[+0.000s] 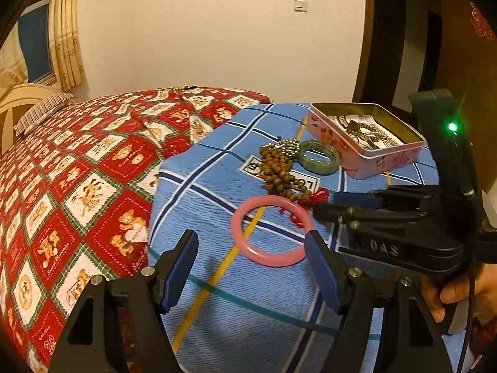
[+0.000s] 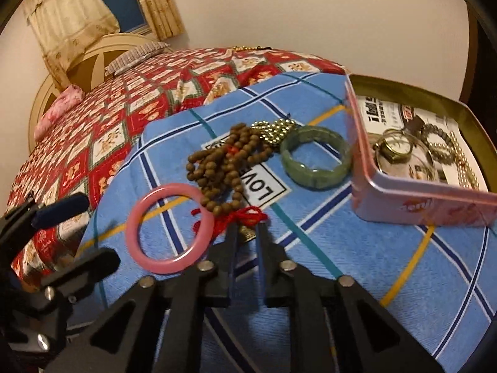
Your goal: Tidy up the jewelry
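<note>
Read "LOVE" upside down on the blue cloth [image 2: 267,186] and "DAS" on the right gripper [image 1: 323,209].

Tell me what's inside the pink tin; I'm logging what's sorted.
Inside the pink tin: a gold watch, beaded bracelets, and printed paper beneath. The near wall hides anything lying against it.

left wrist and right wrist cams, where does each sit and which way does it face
Left wrist: on the left gripper, angled down over the pink bangle on the blue cloth; the right gripper and a hand show.
Right wrist: on the right gripper, angled down at the wooden beads' red tassel; the left gripper shows at left.
Shared: bangle, beads, green bracelet, pink tin.
</note>
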A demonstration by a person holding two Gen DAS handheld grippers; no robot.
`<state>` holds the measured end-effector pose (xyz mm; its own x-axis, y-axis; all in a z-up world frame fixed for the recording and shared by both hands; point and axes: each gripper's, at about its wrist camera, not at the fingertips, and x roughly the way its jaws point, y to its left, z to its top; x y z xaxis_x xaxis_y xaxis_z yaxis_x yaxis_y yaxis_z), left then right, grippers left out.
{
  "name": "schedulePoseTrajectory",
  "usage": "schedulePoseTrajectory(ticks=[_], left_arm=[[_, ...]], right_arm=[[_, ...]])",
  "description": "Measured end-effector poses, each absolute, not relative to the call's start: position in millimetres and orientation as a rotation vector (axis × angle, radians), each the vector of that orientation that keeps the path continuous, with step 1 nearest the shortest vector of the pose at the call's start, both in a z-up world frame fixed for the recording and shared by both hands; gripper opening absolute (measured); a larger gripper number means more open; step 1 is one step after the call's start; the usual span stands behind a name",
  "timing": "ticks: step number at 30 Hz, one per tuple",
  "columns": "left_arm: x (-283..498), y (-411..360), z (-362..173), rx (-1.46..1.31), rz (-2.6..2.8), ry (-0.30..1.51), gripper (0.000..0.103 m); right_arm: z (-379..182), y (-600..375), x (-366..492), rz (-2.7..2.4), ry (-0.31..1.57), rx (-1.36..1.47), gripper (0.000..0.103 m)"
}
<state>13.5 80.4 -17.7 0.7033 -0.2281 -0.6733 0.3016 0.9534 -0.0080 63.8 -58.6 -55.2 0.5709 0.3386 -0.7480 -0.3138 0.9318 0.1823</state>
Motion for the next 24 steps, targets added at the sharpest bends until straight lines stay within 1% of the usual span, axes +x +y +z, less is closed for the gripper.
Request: schedulePoseTrajectory(ticks=[1, 2, 3, 6, 9, 11, 14, 15, 20, 24], left_arm=[[14.1, 81.7, -17.9, 0.101, -0.293, 0.734, 0.071], [14.8, 83.0, -18.2, 0.094, -0.291, 0.734, 0.071], [16.0, 84.1, -18.9, 0.085, -0.290, 0.737, 0.071], [17.8, 85.0, -20.4, 0.067, -0.292, 0.746, 0.071], [16.1, 84.3, -19.6, 0.072, -0.295, 0.742, 0.071], [15.0, 84.3, -18.5, 0.081, -0.293, 0.740, 0.071], [13.6, 85.1, -17.4, 0.083, -0.292, 0.738, 0.071], [13.5, 85.4, -17.0, 0.083, -0.291, 0.738, 0.071], [14.6, 81.8, -19.9, 0.067, -0.322, 0.754, 0.071], [16.2, 69.6, -25.9, 0.080, -0.353, 0.772, 0.071]], right_arm=[[-55.0, -58.8, 62.5, 0.378, 0.881, 0.021, 0.050], [-54.7, -59.4, 61.4, 0.369, 0.877, 0.009, 0.058], [-54.7, -60.2, 61.1, 0.365, 0.875, 0.002, 0.064], [-56.1, -57.7, 65.9, 0.364, 0.884, -0.034, 0.064], [-58.0, -46.1, 70.6, 0.352, 0.888, -0.138, 0.063], [-57.8, -39.1, 71.0, 0.375, 0.881, -0.187, 0.056], [-56.8, -39.6, 69.4, 0.398, 0.874, -0.196, 0.037], [-56.3, -40.9, 68.2, 0.396, 0.874, -0.199, 0.026], [-56.2, -63.8, 57.2, 0.383, 0.882, -0.115, 0.026], [-53.1, -88.8, 43.5, 0.387, 0.872, 0.009, 0.026]])
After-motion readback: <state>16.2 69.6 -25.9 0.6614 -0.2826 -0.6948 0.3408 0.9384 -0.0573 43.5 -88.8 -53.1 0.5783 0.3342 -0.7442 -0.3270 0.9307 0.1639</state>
